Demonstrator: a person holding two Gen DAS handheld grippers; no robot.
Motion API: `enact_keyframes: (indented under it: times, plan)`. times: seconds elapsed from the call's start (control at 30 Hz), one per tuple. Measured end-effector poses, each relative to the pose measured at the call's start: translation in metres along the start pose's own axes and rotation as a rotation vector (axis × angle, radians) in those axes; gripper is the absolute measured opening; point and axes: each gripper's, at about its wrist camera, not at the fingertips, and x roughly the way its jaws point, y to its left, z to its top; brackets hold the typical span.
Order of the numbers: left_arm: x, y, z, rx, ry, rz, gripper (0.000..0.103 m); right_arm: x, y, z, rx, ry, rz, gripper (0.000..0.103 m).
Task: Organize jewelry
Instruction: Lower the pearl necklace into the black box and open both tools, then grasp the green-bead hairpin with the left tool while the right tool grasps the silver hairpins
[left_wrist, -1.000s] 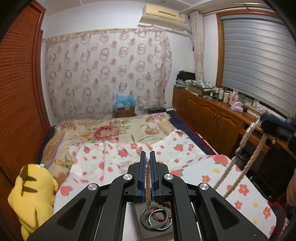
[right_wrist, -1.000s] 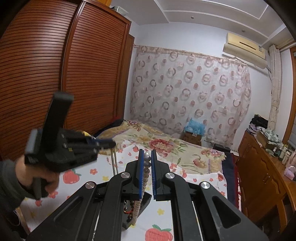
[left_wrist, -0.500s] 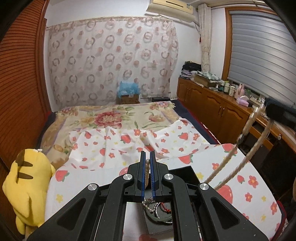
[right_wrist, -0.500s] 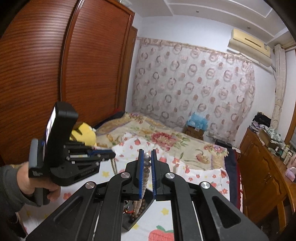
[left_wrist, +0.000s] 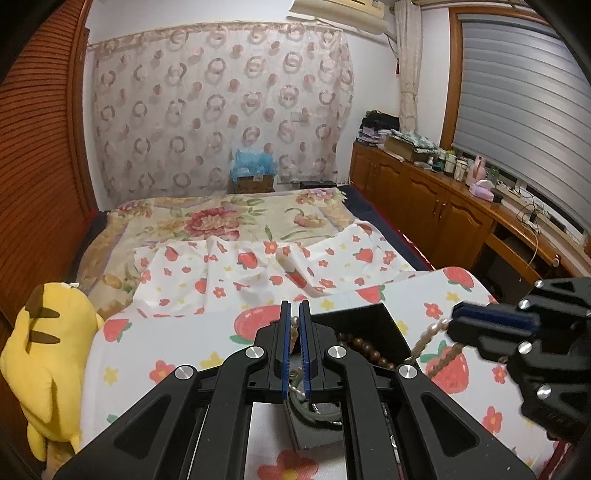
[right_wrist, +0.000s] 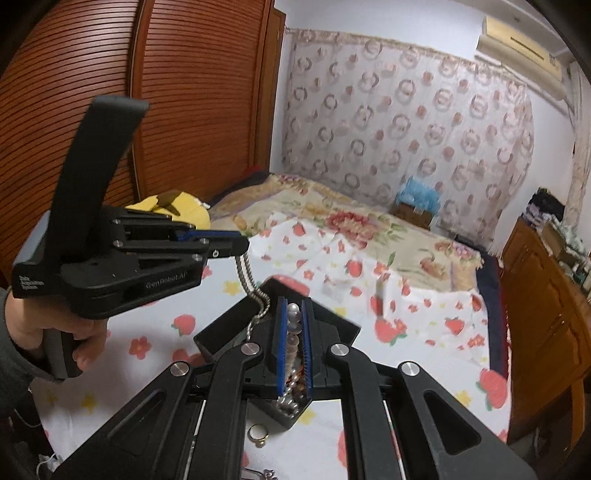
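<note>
A pearl necklace (right_wrist: 246, 277) hangs between both grippers over an open black jewelry box (left_wrist: 364, 321) on the strawberry-print cloth. My left gripper (left_wrist: 294, 314) is shut on one part of the strand; it also shows in the right wrist view (right_wrist: 242, 246). My right gripper (right_wrist: 293, 310) is shut on another part of the pearls (right_wrist: 293, 325); it shows at the right of the left wrist view (left_wrist: 456, 321) with strands (left_wrist: 430, 334) trailing into the box. The box holds brown beads (left_wrist: 364, 345) and a bangle (left_wrist: 314, 415).
A gold ring (right_wrist: 257, 432) lies on the cloth by the box. A yellow plush toy (left_wrist: 44, 350) sits at the left bed edge. Wooden cabinets (left_wrist: 443, 210) run along the right, a slatted wardrobe (right_wrist: 166, 92) along the left.
Both grippers have come down toward the box with the necklace. The right gripper has come close beside the left, and the strand now hangs into the box.
</note>
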Motion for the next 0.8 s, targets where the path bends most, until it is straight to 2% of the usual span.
enact_keyframes:
  times: [0.4, 0.63, 0.7, 0.77, 0.8]
  plan:
    - [-0.005, -0.011, 0.006, 0.009, -0.009, -0.051, 0.004, 0.002, -0.008, -0.014, 0.045, 0.021, 0.007, 0.009]
    - [-0.013, -0.014, -0.001, 0.021, -0.001, -0.071, 0.005, -0.013, -0.008, -0.044, 0.058, 0.026, 0.021, 0.010]
    - [-0.016, -0.016, -0.006, 0.029, -0.003, -0.075, 0.009, -0.016, -0.007, -0.058, 0.056, 0.038, 0.020, 0.015]
    - [-0.021, -0.016, -0.013, 0.031, -0.007, -0.085, 0.018, -0.019, -0.005, -0.073, 0.056, 0.052, 0.024, 0.026]
    - [-0.024, -0.015, -0.017, 0.031, -0.008, -0.087, 0.018, -0.019, -0.003, -0.080, 0.057, 0.058, 0.024, 0.026]
